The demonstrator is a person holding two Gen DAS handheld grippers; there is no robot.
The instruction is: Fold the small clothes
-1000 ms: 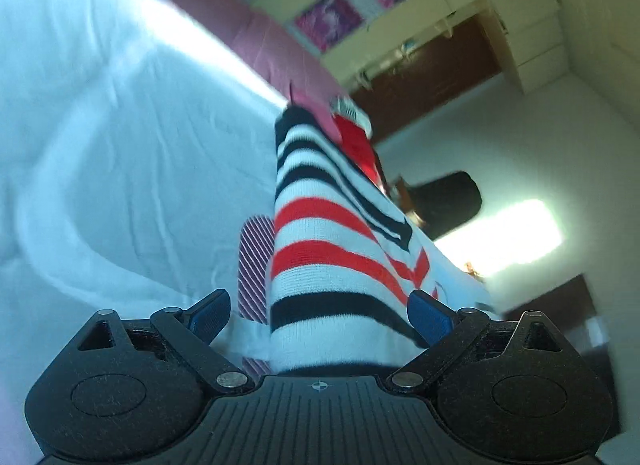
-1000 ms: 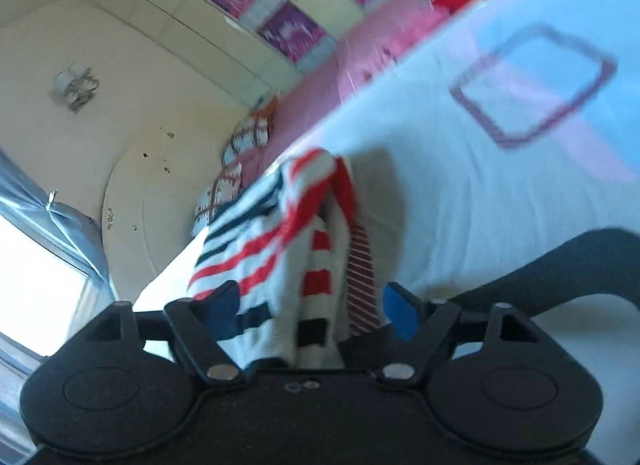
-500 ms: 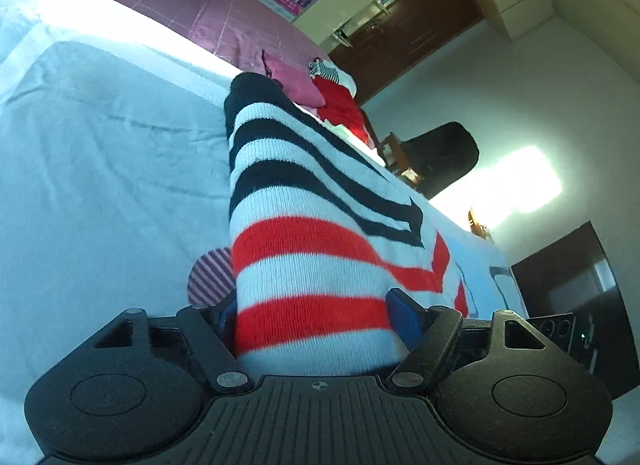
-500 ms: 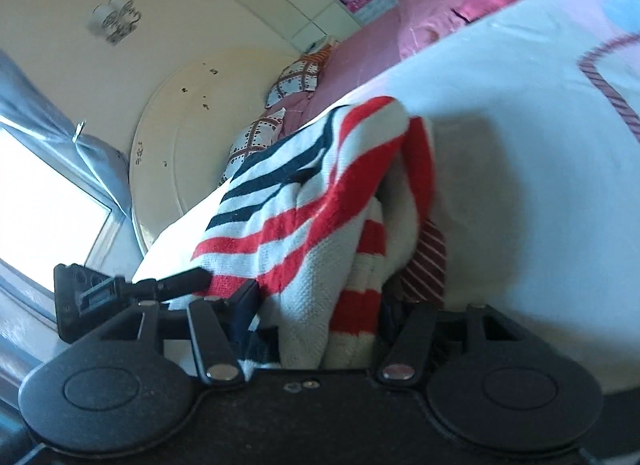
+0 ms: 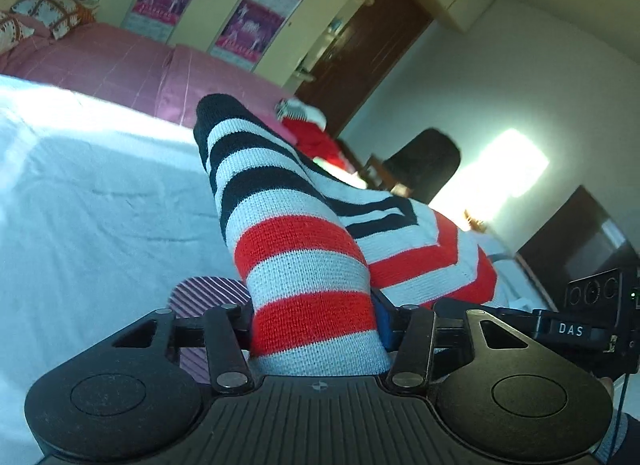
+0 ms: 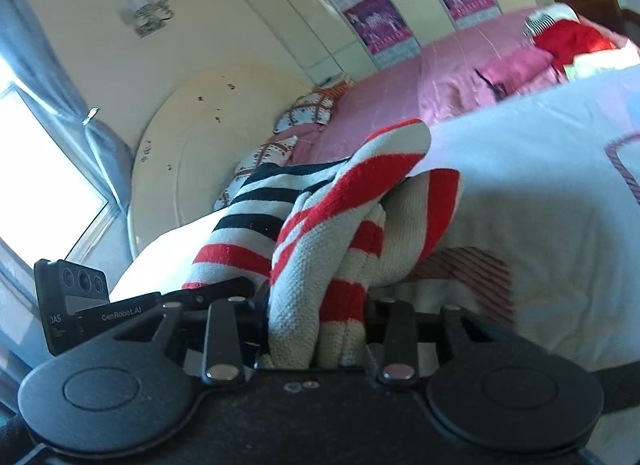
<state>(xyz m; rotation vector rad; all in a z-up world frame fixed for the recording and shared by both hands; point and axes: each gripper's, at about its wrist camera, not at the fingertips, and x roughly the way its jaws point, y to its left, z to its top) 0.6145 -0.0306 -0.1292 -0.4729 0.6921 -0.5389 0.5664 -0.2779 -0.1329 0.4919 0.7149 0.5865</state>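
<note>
A small knitted sweater with red, white and black stripes is held over a white sheet on the bed. My left gripper is shut on one bunched end of it, the fabric filling the jaws. My right gripper is shut on the other bunched end of the sweater. The two grippers are close together; the right one shows at the right edge of the left wrist view, the left one at the lower left of the right wrist view. The fingertips are hidden by the fabric.
The white sheet has purple striped printed patches. Behind it lies a pink bedspread with patterned pillows and a red garment. A dark chair and a brown door stand beyond the bed.
Both grippers have closed from open onto the sweater's ends. Both views have tilted up toward the room as the sweater bunches between the grippers.
</note>
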